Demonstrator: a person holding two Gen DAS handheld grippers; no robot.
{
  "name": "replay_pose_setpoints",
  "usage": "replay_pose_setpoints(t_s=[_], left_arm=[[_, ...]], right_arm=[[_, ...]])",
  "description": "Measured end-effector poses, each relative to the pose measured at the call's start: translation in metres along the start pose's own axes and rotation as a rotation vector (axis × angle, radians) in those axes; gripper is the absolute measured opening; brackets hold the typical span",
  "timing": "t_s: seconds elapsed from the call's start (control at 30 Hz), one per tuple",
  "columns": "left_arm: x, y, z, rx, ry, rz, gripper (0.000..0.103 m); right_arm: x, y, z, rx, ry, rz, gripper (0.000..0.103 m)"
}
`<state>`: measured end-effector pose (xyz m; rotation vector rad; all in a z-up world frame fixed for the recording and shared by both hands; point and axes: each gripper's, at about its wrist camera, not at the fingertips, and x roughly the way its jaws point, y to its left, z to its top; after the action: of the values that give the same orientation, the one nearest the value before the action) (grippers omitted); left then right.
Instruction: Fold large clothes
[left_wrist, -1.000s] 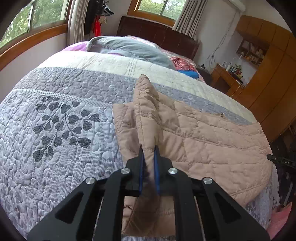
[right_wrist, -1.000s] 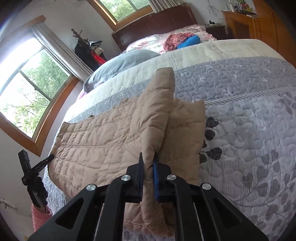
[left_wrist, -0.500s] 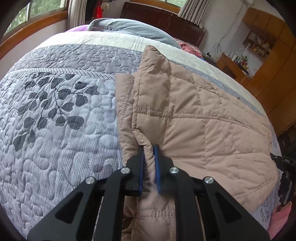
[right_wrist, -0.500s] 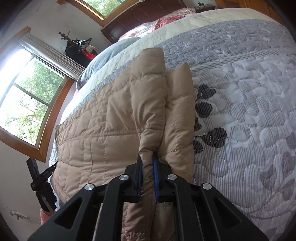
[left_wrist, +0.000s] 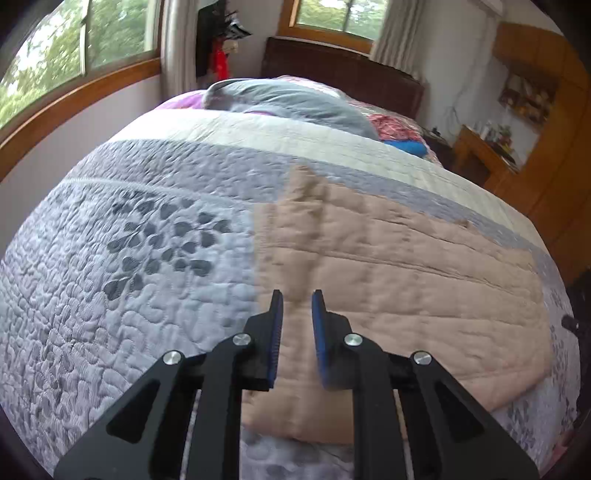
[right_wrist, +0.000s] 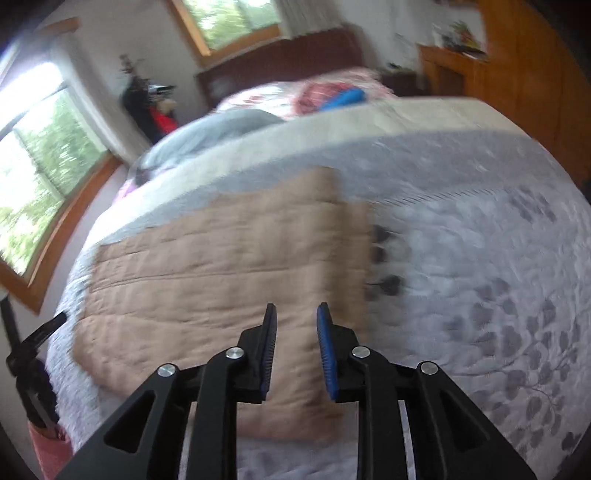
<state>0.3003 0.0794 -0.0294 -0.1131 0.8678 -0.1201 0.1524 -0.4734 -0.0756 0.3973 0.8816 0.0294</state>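
A tan quilted jacket (left_wrist: 388, 280) lies flat and folded on the grey patterned bedspread (left_wrist: 129, 258). It also shows in the right wrist view (right_wrist: 229, 273). My left gripper (left_wrist: 297, 299) is open and empty, raised above the jacket's near edge. My right gripper (right_wrist: 296, 312) is open and empty, raised above the jacket's near right part. Both views are blurred.
A grey pillow (left_wrist: 291, 99) and red and blue clothes (left_wrist: 399, 136) lie at the head of the bed. A dark headboard (left_wrist: 343, 70) stands behind. Wooden furniture (left_wrist: 487, 158) stands to the right. A black stand (right_wrist: 26, 354) stands beside the bed.
Both grippers have let go of the folded jacket edge, opened and lifted away. The jacket fold now lies flat on the bed.
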Motion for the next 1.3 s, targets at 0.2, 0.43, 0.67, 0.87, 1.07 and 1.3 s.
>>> replay_pose_setpoints(t_s=[0.2, 0.43, 0.67, 0.87, 1.07, 1.3], left_arm=[[0.0, -0.09, -0.015, 0.143, 0.042, -0.057, 0.032], [0.04, -0.13, -0.034, 0.205, 0.122, -0.046, 0.032], [0.064, -0.132, -0.047, 0.235, 0.155, -0.047, 0.033], [0.074, -0.126, -0.056, 0.234, 0.148, -0.065, 0.033], [0.073, -0.129, -0.062, 0.251, 0.132, -0.049, 0.033], [0.049, -0.129, -0.055, 0.224, 0.133, -0.074, 0.032]], right_arm=[[0.025, 0.08, -0.012, -0.098, 0.1, 0.059, 0.023], [0.064, 0.102, -0.02, -0.083, 0.159, 0.044, 0.023], [0.091, 0.105, -0.03, -0.098, 0.183, -0.003, 0.021], [0.11, 0.108, -0.048, -0.125, 0.16, -0.057, 0.02], [0.111, 0.106, -0.052, -0.128, 0.138, -0.061, 0.02], [0.078, 0.097, -0.049, -0.107, 0.096, 0.022, 0.022]])
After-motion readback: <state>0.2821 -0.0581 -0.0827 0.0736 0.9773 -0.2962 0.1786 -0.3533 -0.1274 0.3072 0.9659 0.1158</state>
